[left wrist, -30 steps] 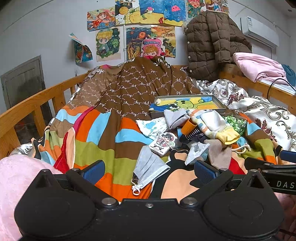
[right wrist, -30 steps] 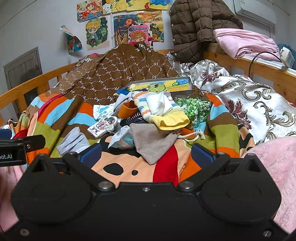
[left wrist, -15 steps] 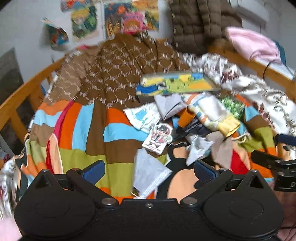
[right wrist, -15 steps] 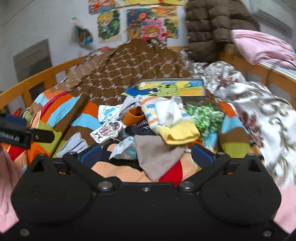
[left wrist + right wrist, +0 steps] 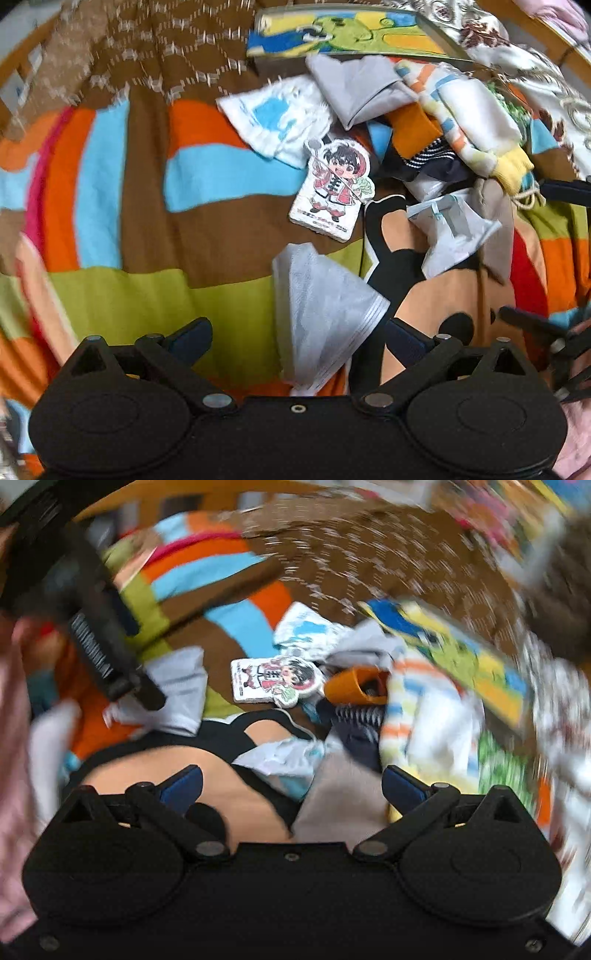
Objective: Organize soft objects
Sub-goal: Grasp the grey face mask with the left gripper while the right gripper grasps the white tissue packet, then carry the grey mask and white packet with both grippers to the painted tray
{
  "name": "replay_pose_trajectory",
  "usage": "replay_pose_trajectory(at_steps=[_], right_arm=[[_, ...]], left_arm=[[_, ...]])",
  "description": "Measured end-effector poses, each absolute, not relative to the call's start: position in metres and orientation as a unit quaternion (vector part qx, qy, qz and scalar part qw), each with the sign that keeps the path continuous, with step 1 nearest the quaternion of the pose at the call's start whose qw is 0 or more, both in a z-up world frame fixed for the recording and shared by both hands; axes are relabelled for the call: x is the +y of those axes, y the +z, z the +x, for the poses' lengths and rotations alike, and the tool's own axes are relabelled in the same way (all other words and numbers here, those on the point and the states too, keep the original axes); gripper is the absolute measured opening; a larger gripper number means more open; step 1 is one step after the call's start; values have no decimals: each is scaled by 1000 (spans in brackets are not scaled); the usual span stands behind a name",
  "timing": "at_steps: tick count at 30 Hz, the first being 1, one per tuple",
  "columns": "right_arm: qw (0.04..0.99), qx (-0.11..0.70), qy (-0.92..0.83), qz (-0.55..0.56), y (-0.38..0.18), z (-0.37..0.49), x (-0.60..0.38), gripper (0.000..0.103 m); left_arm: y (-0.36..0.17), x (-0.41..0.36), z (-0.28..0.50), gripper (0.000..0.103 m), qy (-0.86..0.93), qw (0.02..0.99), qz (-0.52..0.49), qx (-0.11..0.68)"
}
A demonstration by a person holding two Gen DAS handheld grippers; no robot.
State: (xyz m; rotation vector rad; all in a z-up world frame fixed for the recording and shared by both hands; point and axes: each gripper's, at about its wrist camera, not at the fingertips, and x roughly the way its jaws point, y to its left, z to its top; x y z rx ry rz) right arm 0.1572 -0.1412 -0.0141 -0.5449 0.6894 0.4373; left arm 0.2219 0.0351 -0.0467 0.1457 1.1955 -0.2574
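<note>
A grey face mask (image 5: 317, 306) lies on the striped blanket (image 5: 122, 206), and my left gripper (image 5: 297, 336) hangs open right over it, one finger on each side. Past it are a cartoon figure cushion (image 5: 332, 188), a white-and-blue cloth (image 5: 277, 118), a grey cloth (image 5: 354, 85), a striped sock with a yellow cuff (image 5: 472, 122) and a crumpled white mask (image 5: 450, 229). My right gripper (image 5: 291, 784) is open above a beige pouch (image 5: 332, 805); its view is blurred. The left gripper's body (image 5: 99, 646) shows at its upper left.
A flat tin box with a cartoon lid (image 5: 347, 33) sits behind the pile. A brown patterned cover (image 5: 166, 48) lies beyond the blanket. A flowered silver quilt (image 5: 546, 85) lies at the right. Pink fleece (image 5: 14, 775) is at the near left.
Both grippers have dipped down and forward toward the pile. The left one now straddles the grey mask. The right one has swung fast, blurring its view. Both stay open.
</note>
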Motion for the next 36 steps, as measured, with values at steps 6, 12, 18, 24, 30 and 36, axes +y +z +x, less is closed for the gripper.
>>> replay_pose_trajectory(at_steps=[6, 12, 18, 24, 30, 36], right_arm=[[849, 302, 230, -368, -32, 172, -116, 102], [818, 275, 226, -451, -66, 160, -103, 89], [814, 232, 219, -485, -75, 144, -92, 72], [808, 219, 223, -500, -87, 147, -88, 45], [800, 207, 221, -517, -93, 138, -85, 38], [788, 194, 219, -541, -97, 123, -81, 29]], left_arm=[[-67, 33, 241, 99, -123, 803, 47, 581], [-78, 31, 253, 87, -136, 788, 34, 600], [-78, 27, 255, 66, -158, 784, 18, 601], [-78, 26, 254, 39, -168, 783, 12, 599], [-73, 27, 250, 26, -186, 782, 5, 595], [-66, 25, 244, 17, -208, 791, 4, 575]])
